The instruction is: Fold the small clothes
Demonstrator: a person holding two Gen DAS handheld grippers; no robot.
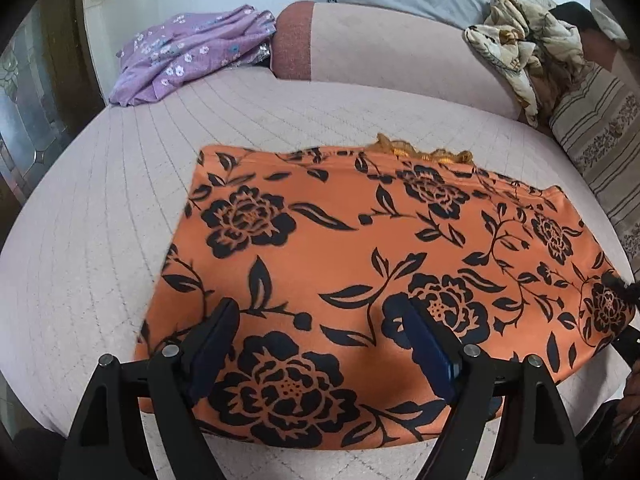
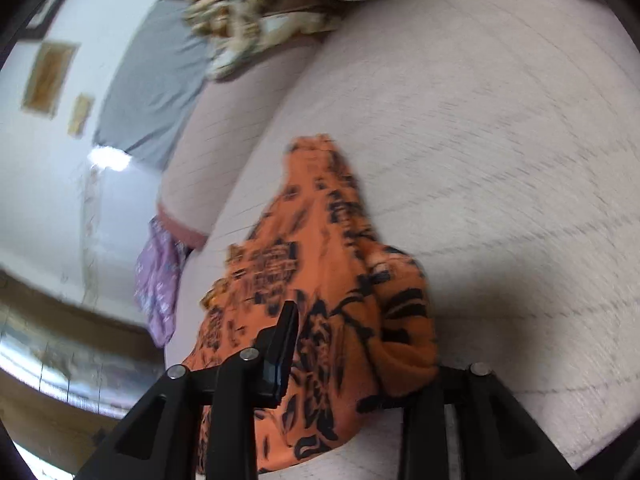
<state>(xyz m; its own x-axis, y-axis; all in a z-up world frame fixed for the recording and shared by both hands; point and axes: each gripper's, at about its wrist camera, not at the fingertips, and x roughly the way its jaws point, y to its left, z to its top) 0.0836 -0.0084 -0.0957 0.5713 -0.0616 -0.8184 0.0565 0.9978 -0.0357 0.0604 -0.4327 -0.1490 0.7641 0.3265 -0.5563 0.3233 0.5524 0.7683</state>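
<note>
Left gripper released, jaws wide, hovering over orange floral garment spread flat mid-bed for folding. Right gripper at its 3 o'clock edge, cloth bunched between jaws, likely lifting; grasp state cannot tell, far finger hidden. No containers visible. Purple clothes at 11 o'clock.

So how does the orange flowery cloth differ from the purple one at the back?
The orange floral garment has large black flowers; the purple floral garment has tiny pale ones. The orange one lies spread out in the middle of the bed, the purple one crumpled at its far edge. The orange one looks bigger, though it is nearer. Both are floral prints.
</note>
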